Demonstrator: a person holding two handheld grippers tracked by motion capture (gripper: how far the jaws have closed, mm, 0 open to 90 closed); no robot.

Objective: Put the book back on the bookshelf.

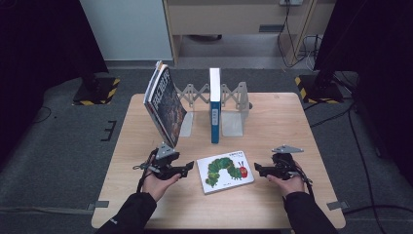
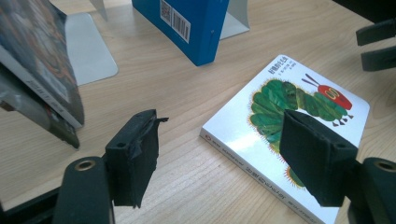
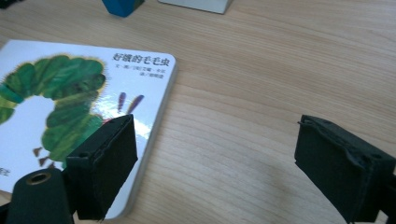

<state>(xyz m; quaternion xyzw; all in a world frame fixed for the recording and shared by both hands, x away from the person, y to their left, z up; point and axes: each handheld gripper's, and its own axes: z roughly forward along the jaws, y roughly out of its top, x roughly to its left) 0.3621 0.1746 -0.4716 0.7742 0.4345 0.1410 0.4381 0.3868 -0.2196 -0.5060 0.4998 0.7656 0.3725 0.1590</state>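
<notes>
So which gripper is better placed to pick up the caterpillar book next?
Probably the left gripper: it is open, and the caterpillar book's corner already lies between its jaws. The right gripper, also open, sits beside the book.

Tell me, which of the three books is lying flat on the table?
The caterpillar book, between the two grippers. The blue book stands upright in the rack, and the dark book leans tilted.

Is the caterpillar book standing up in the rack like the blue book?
No, the caterpillar book lies flat on the table, cover up, in front of the rack where the blue book stands.
</notes>
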